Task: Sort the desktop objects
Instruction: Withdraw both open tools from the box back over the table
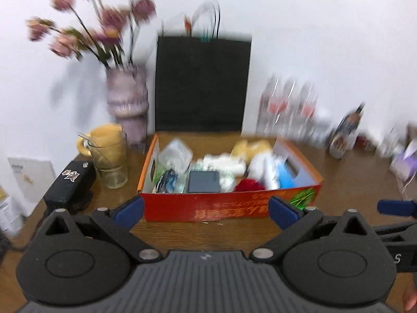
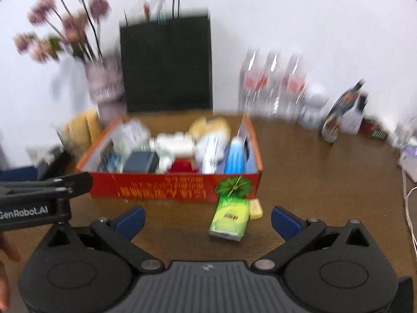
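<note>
Wooden desk (image 2: 325, 182) is sitting against a white wall (image 1: 312, 26), red box (image 2: 169, 186) centre; behind it a black bag (image 2: 166, 65). "GenRobot.AI" is showing on the left gripper (image 1: 206, 210); it and the right gripper (image 2: 207, 220) are gaping wide, empty.

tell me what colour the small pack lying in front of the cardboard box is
Green and yellow; the small pack shows best in the right wrist view.

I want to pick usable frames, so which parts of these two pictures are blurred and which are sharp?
Left wrist view: flowers and bottles are smeared, the box softer, the left gripper sharp. Right wrist view: blur is heavier throughout, even on the green pack; only the right gripper is crisp.
</note>
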The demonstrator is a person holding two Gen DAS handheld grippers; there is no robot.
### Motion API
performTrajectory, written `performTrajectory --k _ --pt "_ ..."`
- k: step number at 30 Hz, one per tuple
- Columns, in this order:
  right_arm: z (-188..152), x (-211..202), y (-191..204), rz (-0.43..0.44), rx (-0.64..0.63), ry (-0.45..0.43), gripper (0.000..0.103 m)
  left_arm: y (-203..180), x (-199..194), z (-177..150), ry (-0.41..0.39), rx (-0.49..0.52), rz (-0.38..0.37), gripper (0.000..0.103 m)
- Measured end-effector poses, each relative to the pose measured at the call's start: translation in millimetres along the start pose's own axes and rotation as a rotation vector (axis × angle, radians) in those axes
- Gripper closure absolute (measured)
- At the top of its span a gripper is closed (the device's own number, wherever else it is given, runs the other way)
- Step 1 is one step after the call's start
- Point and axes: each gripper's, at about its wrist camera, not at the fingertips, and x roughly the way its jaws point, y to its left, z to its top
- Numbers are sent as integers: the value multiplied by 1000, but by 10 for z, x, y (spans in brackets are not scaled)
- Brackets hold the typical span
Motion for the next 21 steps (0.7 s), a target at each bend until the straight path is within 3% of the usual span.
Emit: performTrajectory --k 2,5,12,21 --pt "-390 -160 12 19 -2 -93 0 33 -137 -308 -5 -12 -3 0" --pt "-853 -240 24 63 2 -155 0 66 -257 -652 -7 -32 -5 0" --pt "-1056 104 70 35 -29 32 0 63 -69 -985 70 11 71 0" --pt "-1153 254 21 19 15 107 0 141 61 -1082 149 -62 31 0"
